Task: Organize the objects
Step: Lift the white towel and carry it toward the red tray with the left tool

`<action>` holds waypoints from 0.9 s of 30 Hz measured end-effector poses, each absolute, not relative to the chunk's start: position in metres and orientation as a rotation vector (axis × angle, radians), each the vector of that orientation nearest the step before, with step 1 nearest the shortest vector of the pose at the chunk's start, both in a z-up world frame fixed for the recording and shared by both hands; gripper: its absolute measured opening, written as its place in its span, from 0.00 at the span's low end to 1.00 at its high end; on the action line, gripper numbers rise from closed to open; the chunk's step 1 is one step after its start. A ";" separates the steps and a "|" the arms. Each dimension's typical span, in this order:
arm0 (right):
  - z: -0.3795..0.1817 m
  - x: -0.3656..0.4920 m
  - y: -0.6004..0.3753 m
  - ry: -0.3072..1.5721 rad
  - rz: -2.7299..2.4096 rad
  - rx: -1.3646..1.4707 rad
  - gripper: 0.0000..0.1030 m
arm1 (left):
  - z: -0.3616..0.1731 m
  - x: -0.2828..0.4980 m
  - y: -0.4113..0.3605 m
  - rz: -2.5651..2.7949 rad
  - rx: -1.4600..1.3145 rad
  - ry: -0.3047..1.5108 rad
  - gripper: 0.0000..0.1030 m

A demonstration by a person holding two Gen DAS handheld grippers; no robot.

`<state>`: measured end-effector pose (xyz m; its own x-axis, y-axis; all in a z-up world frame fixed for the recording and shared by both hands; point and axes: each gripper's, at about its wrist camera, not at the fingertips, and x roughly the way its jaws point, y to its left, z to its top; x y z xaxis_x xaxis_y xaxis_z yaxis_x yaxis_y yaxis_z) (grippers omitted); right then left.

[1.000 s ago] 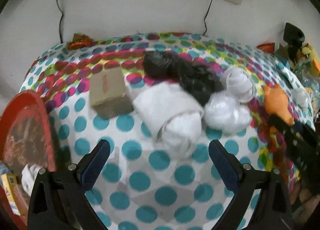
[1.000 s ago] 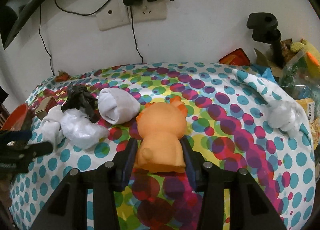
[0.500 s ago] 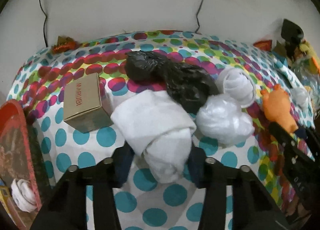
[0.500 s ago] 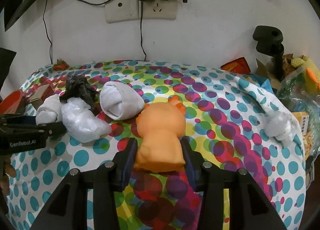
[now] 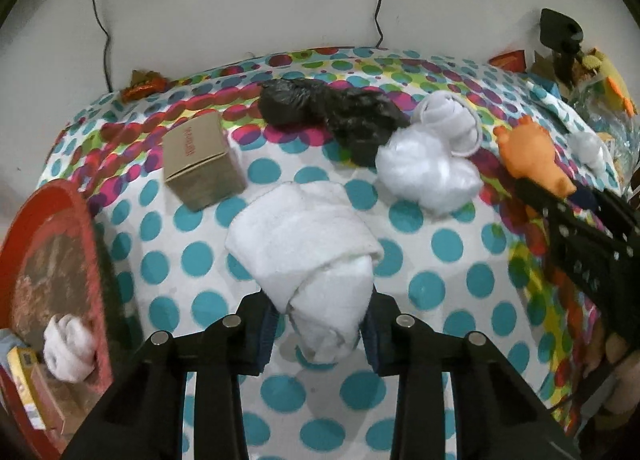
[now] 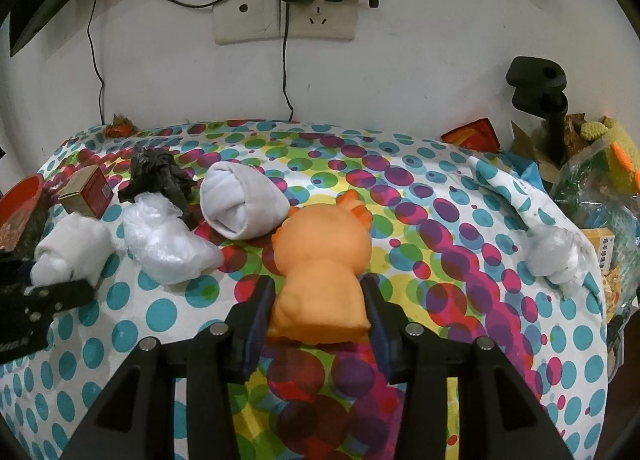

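My left gripper [image 5: 320, 324] is shut on a rolled white towel [image 5: 308, 256] and holds it just above the spotted tablecloth [image 5: 440, 340]. The towel also shows at the left of the right wrist view [image 6: 68, 252]. My right gripper [image 6: 318, 316] is shut on an orange toy animal [image 6: 320, 264], seen from behind; it shows at the right of the left wrist view [image 5: 528, 160]. On the cloth lie a cardboard box [image 5: 200, 160], a black plastic bag [image 5: 340, 116], a crumpled clear bag [image 5: 428, 172] and a rolled grey-white sock [image 6: 240, 204].
A red tray [image 5: 44, 260] with a small white roll [image 5: 68, 344] stands at the left edge. A white bundle [image 6: 552, 252] lies at the right edge beside clutter and a black stand [image 6: 540, 100]. Sockets and cables hang on the wall behind.
My left gripper closed on the white towel and drew it back from the pile toward the front. My right gripper kept its hold on the orange toy and barely moved.
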<state>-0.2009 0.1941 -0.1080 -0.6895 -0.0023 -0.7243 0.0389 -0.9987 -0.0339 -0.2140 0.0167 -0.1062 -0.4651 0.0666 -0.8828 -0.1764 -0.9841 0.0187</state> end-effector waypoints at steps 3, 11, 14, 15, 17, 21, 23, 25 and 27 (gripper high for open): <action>-0.108 -0.202 0.196 0.057 -2.862 1.233 0.43 | -0.105 -0.203 0.015 2.567 -1.558 0.189 0.32; -0.109 -0.202 0.192 0.089 -2.862 1.239 0.43 | -0.096 -0.180 0.005 2.557 -1.575 0.174 0.32; -0.109 -0.202 0.192 0.090 -2.863 1.240 0.43 | -0.093 -0.173 0.001 2.558 -1.578 0.173 0.32; -0.109 -0.202 0.192 0.090 -2.865 1.240 0.43 | -0.092 -0.171 0.000 2.559 -1.577 0.172 0.32; -0.109 -0.202 0.192 0.094 -2.864 1.238 0.43 | -0.091 -0.166 -0.004 2.562 -1.578 0.174 0.32; -0.109 -0.202 0.191 0.113 -2.867 1.239 0.43 | -0.088 -0.159 -0.009 2.574 -1.582 0.184 0.32; -0.109 -0.202 0.191 0.116 -2.867 1.239 0.43 | -0.087 -0.155 -0.012 2.565 -1.589 0.169 0.32; -0.109 -0.202 0.191 0.116 -2.867 1.239 0.43 | -0.084 -0.151 -0.013 2.566 -1.583 0.177 0.32; -0.108 -0.202 0.191 0.119 -2.873 1.235 0.43 | -0.080 -0.148 -0.015 2.577 -1.578 0.187 0.32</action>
<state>-0.2017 0.1907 -0.1085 -0.6885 0.0186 -0.7250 0.0417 -0.9970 -0.0651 -0.1483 -0.0150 -0.0803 -0.4517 0.0332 -0.8915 -0.1612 -0.9859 0.0450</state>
